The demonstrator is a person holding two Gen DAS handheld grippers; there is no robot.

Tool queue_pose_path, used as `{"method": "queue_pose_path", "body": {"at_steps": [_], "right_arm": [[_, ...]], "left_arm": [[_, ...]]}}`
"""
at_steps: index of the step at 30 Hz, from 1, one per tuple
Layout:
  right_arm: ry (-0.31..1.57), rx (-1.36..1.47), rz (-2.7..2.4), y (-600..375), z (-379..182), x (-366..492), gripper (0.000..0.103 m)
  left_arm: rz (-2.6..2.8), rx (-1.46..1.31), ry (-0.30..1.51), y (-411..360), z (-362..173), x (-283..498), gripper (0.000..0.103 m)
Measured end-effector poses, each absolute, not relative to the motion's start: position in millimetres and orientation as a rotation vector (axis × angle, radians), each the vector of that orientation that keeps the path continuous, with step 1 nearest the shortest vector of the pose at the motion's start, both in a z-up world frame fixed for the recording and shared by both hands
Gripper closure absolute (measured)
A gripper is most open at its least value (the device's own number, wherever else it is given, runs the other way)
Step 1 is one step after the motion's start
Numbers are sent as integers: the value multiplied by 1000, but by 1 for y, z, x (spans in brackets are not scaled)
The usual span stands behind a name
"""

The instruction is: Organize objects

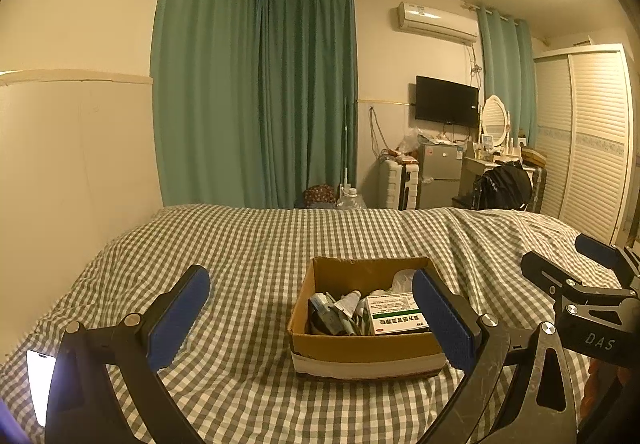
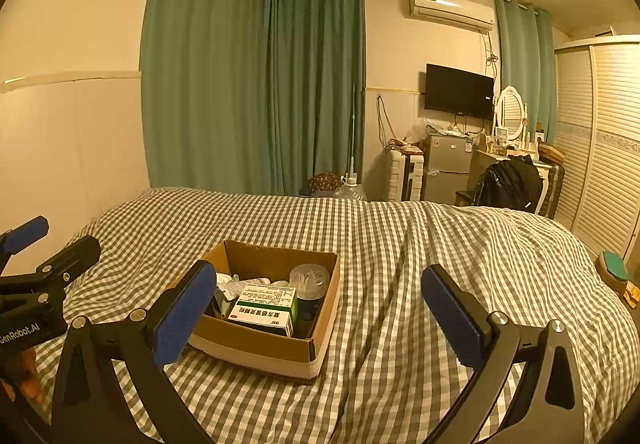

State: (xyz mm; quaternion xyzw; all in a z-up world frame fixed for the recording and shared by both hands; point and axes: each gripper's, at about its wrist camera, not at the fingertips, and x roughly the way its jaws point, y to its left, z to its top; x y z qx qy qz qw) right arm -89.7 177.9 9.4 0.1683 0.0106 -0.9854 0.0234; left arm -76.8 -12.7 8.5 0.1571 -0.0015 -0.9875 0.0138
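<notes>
- Checked green-and-white bedcover [image 1: 248,244] fills our foreground; green curtains [image 1: 256,95] hang behind, with a wall TV [image 1: 447,100] to the right.
- We note a cardboard box [image 2: 256,350] resting on the cover, open-topped, holding a green-and-white medicine carton [image 2: 266,310], a squeezed tube [image 1: 347,303] and a clear round tub [image 2: 309,280].
- Left gripper [image 1: 312,318] — jaws spread wide, gripping nothing; its right finger overlaps the box's near right corner in view.
- Right gripper [image 2: 320,314] — equally wide, nothing held, box beside its left finger.
</notes>
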Motion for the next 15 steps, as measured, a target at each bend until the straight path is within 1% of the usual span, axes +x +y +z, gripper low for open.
{"method": "queue_pose_path", "body": {"at_steps": [15], "right_arm": [[35,539,-3040,176,7,-96,0]], "left_arm": [[-3064,492,7,-18,8,-79,0]]}}
